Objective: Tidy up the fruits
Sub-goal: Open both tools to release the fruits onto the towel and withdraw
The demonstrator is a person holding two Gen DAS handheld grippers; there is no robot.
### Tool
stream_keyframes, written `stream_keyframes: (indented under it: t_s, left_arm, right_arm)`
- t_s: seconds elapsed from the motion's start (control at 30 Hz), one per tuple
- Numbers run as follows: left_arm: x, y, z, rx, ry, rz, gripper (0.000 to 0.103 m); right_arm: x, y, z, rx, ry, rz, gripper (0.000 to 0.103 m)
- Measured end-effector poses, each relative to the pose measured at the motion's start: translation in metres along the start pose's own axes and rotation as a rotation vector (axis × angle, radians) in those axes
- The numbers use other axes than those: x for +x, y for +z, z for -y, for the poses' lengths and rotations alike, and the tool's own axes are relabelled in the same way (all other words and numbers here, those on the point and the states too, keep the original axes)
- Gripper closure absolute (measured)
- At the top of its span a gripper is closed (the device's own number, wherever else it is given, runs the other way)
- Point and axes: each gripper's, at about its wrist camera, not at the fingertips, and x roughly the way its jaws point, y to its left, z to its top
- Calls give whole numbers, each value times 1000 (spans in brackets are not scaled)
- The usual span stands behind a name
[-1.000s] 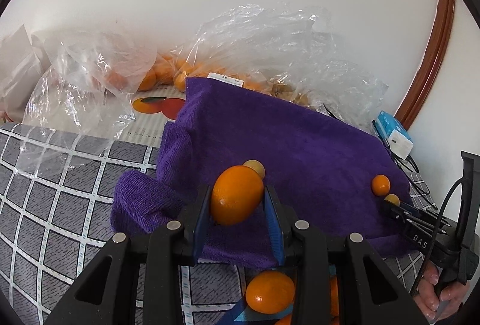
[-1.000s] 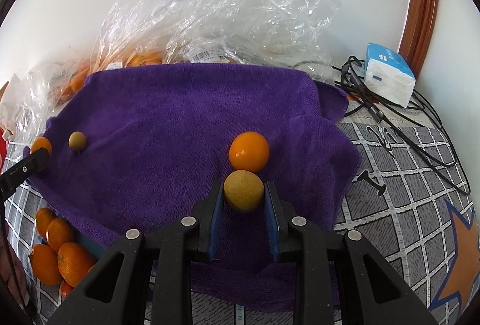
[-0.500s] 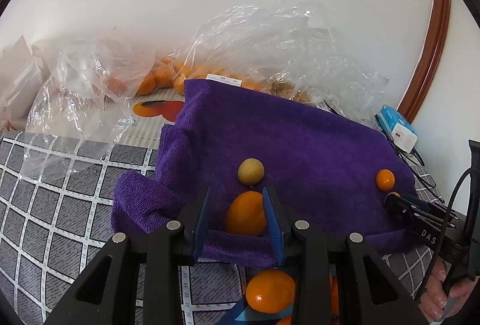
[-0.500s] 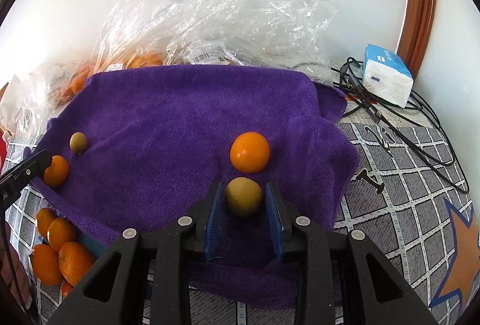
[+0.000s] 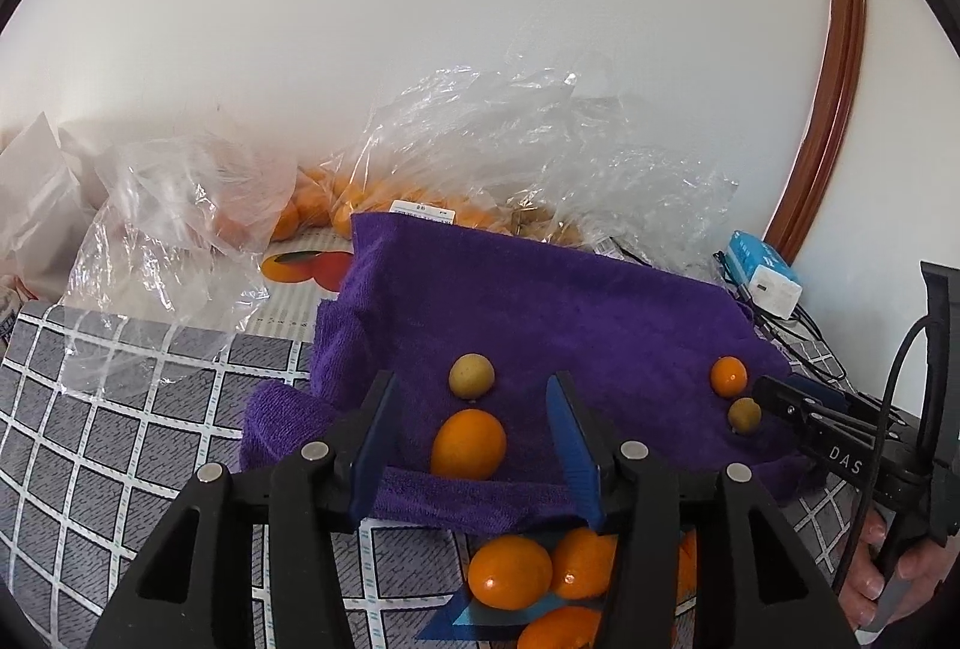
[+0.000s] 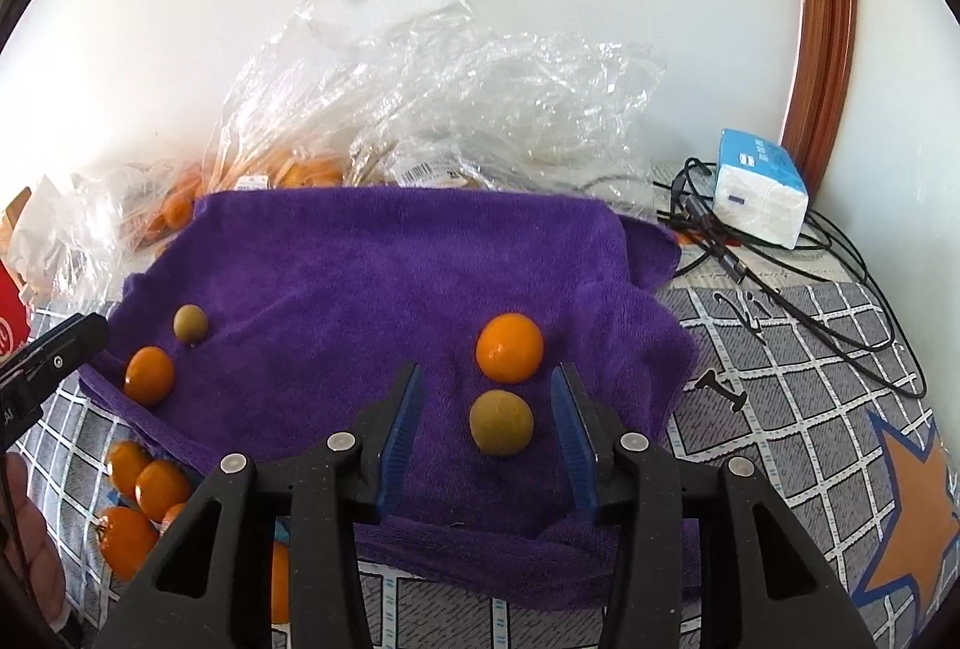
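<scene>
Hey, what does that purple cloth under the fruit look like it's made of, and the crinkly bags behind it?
The purple cloth looks like plush microfibre or terry: a fuzzy, matte pile that rumples into soft folds at its edges. The bags look like thin clear plastic film: glossy, see-through and sharply creased, with orange fruit showing through. The exact fibre and plastic cannot be told by sight.

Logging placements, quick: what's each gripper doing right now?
Left gripper: open, orange released on towel.
Right gripper: open, brown fruit released.
</scene>
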Motion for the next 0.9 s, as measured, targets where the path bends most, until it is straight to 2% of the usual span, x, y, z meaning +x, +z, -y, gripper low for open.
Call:
stream_keyframes:
  t_s: [0.17, 0.23, 0.4, 0.63, 0.7, 0.77, 0.9]
  left_arm:
    - [-28, -3, -7, 36, -15, -8, 51]
    - [-41, -7, -12, 37, -8, 1, 50]
    - [-64, -14, -18, 1, -16, -1, 49]
    - [-78, -45, -29, -24, 71, -22, 49]
    - [-81, -53, -34, -26, 99, -42, 49]
    - [-85, -60, -40, -36, 92, -50, 49]
    - [-79, -69, -51, -20, 129, -87, 49]
  right_arm:
    - [-31, -1, 0, -13, -44, 28, 58]
    - [-43, -7, 2, -7, -61, 40, 55]
    - [-60, -25, 3, 19, -25, 8, 55]
    - [-82, -50, -12, -17, -49, 12, 55]
    - [-80, -56, -15, -16, -38, -18, 55]
    - [-76, -64, -18, -20, -20, -52, 55]
    - [-72, -78, -24, -11, 48, -85, 55]
